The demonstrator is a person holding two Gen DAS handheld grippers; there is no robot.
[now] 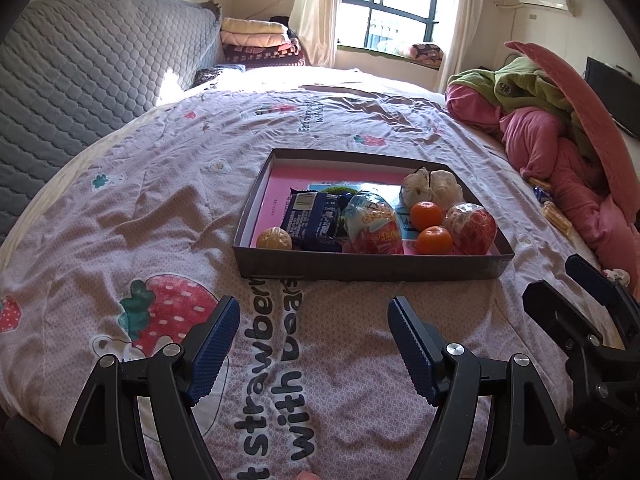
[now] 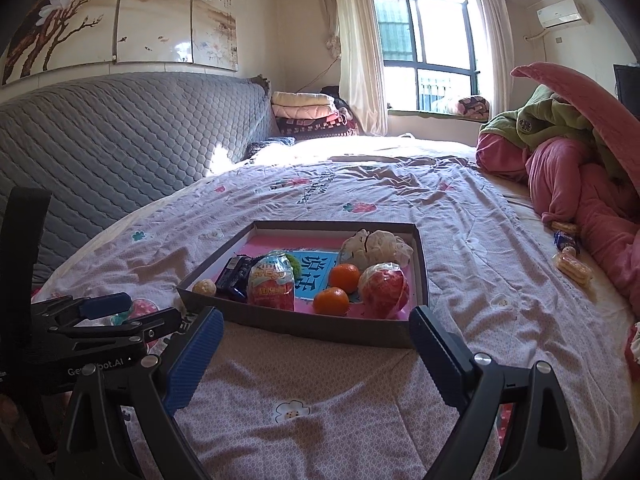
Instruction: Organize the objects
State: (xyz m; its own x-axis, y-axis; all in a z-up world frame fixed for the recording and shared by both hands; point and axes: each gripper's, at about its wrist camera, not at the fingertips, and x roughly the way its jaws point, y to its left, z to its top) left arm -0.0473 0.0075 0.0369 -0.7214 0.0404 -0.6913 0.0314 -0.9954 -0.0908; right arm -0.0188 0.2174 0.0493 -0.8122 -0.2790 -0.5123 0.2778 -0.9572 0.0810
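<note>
A shallow cardboard box (image 1: 360, 270) (image 2: 296, 326) with a pink floor lies on the bed. In it are a walnut (image 1: 274, 238), a dark blue snack pack (image 1: 310, 220), a red and white snack bag (image 1: 374, 224), two oranges (image 1: 427, 215) (image 1: 435, 240), a netted red fruit (image 1: 472, 230) and a white bundle (image 1: 432, 188). My left gripper (image 1: 314, 312) is open and empty, just short of the box's near wall. My right gripper (image 2: 316, 322) is open and empty at the box's near wall; it also shows in the left wrist view (image 1: 576, 280).
Loose snack packs (image 2: 570, 264) lie on the sheet to the right of the box, beside a heap of pink and green bedding (image 2: 580, 168). A grey quilted headboard (image 2: 120, 136) runs along the left. The strawberry-print sheet (image 1: 160, 208) surrounds the box.
</note>
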